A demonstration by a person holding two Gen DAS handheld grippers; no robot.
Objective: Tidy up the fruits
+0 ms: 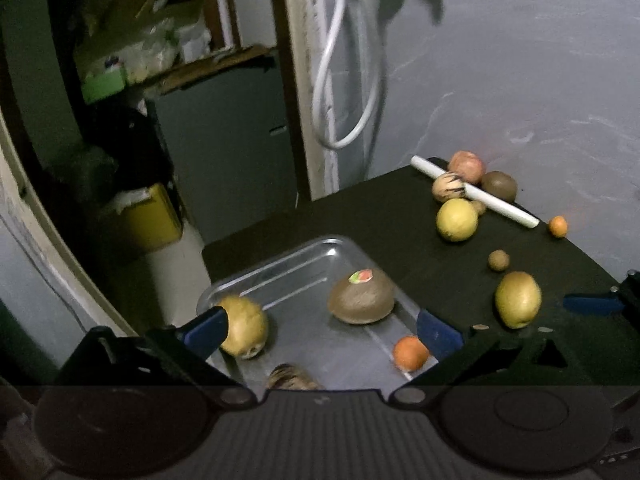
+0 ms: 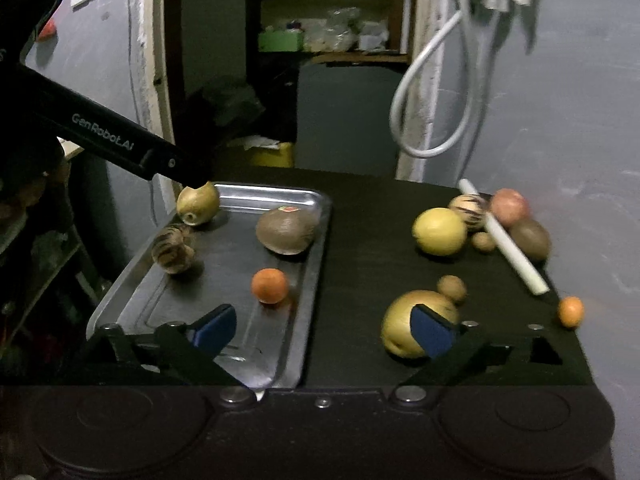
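Observation:
A metal tray (image 1: 280, 264) (image 2: 316, 236) on the dark table holds a golden fruit (image 1: 245, 326) (image 2: 199, 203), a brown stickered fruit (image 1: 362, 296) (image 2: 287, 230), an orange (image 1: 410, 353) (image 2: 270, 285) and a striped fruit (image 1: 292, 378) (image 2: 174, 254). My left gripper (image 1: 322, 332) hangs open over the tray, its left finger in front of the golden fruit, nothing between the pads. My right gripper (image 2: 324, 330) is open above the tray's right rim. Its right finger partly hides a yellow-green fruit (image 2: 404, 320) (image 1: 518, 299) on the table.
At the table's far right lie a lemon (image 2: 439, 231), a second striped fruit (image 2: 468, 208), a pink apple (image 2: 509, 207), a kiwi (image 2: 530, 239), a white stick (image 2: 504, 240), two small brown nuts (image 2: 452, 288) and a small orange (image 2: 571, 311). The grey wall stands behind, with a doorway and hanging hose.

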